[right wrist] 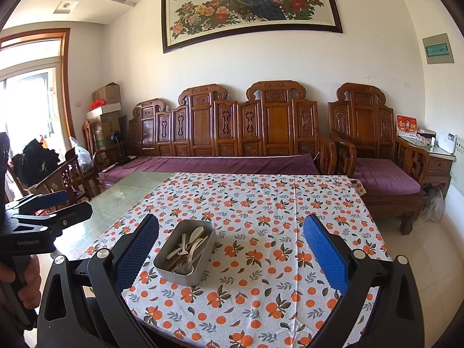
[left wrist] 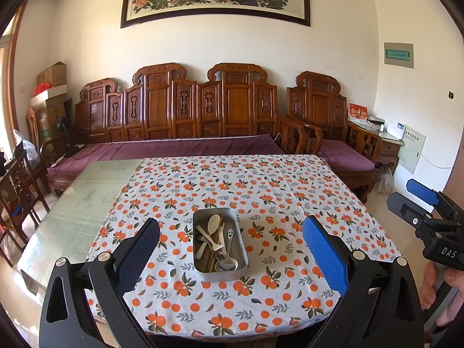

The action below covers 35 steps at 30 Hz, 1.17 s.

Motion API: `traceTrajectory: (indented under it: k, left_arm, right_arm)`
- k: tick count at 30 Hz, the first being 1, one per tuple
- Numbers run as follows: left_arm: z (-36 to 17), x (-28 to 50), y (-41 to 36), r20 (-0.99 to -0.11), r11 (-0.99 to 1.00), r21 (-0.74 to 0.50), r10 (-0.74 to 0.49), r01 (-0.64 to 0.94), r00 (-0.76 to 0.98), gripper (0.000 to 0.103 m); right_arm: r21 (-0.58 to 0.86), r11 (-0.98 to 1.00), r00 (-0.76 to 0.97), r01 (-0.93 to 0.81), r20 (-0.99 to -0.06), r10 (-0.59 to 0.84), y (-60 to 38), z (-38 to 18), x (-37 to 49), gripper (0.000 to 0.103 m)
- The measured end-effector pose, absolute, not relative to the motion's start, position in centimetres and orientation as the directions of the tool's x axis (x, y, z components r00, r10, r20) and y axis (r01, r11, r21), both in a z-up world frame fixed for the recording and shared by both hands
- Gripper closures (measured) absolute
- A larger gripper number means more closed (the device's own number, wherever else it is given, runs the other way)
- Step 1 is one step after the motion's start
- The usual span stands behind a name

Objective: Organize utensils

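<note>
Utensils (left wrist: 216,242) lie jumbled in a tin (left wrist: 200,266) mid-table. Both grippers (left wrist: 231,256) (right wrist: 231,256) hover wide, empty. Best pinch one top handle.

Black plastic tongs (left wrist: 231,256), blue textured pads (left wrist: 324,258), silver pivot screws; "DAS" lettering on right tongs (left wrist: 417,203).
</note>
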<state>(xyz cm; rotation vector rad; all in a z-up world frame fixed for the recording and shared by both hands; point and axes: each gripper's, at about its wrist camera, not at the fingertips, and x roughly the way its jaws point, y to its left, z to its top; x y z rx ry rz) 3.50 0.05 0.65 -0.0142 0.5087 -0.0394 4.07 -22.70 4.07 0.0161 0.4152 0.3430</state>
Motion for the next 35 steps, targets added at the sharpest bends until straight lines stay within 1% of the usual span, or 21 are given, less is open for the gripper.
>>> traceTrajectory:
  k: [35]
  left_arm:
    - [0.93,3.48,-0.09,-0.485,0.999,-0.027,-0.041,0.032,0.874,0.008]
  right_arm:
    - [0.087,0.942,0.859,-0.323,-0.392,0.33,-22.65,4.1,3.94,0.003]
